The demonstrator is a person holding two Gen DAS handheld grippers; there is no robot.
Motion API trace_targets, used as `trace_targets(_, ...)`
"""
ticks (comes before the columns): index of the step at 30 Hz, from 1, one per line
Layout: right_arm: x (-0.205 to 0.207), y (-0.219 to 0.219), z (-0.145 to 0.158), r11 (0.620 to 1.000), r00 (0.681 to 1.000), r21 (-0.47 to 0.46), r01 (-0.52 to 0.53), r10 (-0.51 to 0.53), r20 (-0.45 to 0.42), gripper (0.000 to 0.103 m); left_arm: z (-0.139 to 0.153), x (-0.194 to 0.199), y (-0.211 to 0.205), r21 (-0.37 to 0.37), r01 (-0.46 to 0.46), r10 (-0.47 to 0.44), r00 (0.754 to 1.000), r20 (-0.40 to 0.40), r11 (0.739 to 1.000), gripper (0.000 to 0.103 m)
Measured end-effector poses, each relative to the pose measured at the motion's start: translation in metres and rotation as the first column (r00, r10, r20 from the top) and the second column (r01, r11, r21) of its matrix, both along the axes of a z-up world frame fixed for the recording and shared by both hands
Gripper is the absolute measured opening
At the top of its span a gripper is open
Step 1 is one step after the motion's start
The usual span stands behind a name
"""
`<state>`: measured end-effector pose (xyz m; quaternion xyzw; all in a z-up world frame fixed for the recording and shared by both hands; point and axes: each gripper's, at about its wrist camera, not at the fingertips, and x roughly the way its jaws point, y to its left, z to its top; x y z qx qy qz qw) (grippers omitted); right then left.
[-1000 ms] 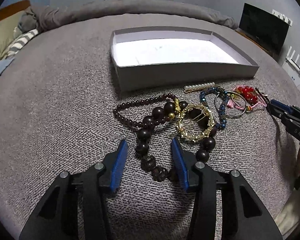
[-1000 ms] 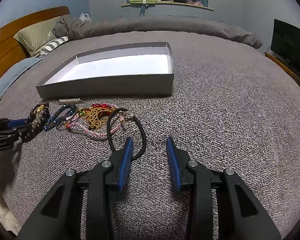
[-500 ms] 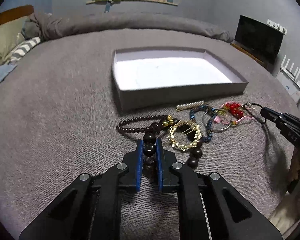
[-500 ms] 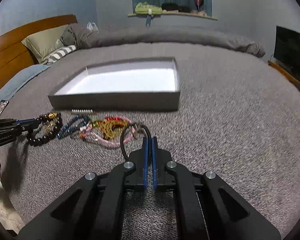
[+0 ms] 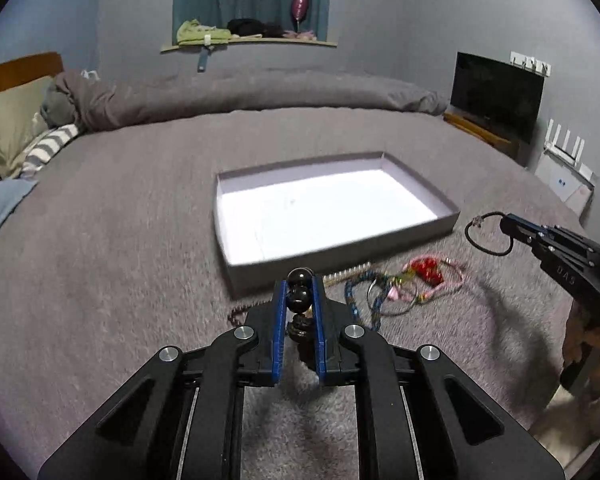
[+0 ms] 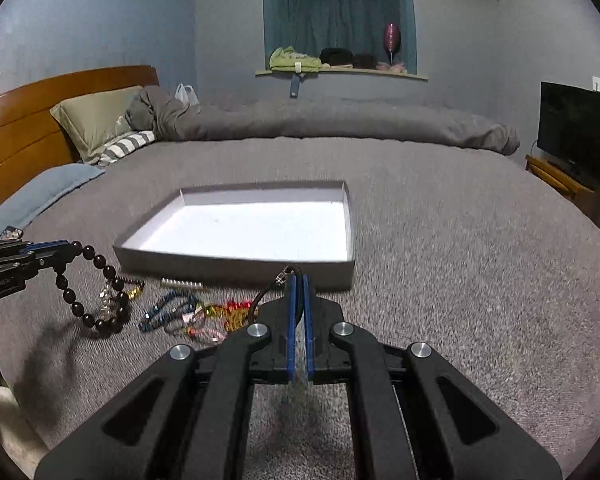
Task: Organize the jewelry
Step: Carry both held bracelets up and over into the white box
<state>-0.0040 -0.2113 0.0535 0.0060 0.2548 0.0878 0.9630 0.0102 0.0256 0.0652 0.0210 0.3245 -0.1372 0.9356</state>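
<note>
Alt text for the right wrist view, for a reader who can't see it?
The right claw is shut on a black cord loop above a grey bed. At left, the left claw holds a dark bead bracelet; a shallow box lies ahead.

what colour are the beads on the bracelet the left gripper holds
Very dark brown, almost black, glossy: the bead bracelet shows best in the right wrist view.

right gripper (image 6: 299,280) low in the middle, blue pads clamped on a black hair tie (image 6: 278,286) that loops out to the left. left gripper (image 6: 66,249) at the left edge, closed on a dark bead bracelet (image 6: 94,292) hanging clear of the grey bedspread (image 6: 460,280). open shallow box (image 6: 236,266) with a white floor just beyond. between box and grippers, on the bedspread: a pearl hair clip (image 6: 182,283), blue beaded strands (image 6: 162,312), a red-and-gold piece (image 6: 236,312), blurred.
</note>
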Motion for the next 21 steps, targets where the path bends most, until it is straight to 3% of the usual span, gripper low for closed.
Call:
trace_targets(13,0.021,-0.007,0.015,0.999,1.000,0.037,0.019,-0.019,-0.002,0.004,0.043,0.023,-0.009,-0.052,0.013,-0.008,0.995,0.101,0.999,0.013)
trace_targets(17,0.034,-0.006,0.024,0.999,0.999,0.025,0.037,-0.037,0.019,0.004,0.055,0.041,-0.013,-0.088,0.011,0.000,0.993,0.118,0.996,0.013)
trace_targets(21,0.059,-0.003,0.029,0.998,0.998,0.003,0.060,-0.061,0.034,0.004,0.058,0.064,-0.023,-0.076,-0.002,0.011,0.992,0.125,0.997,0.013)
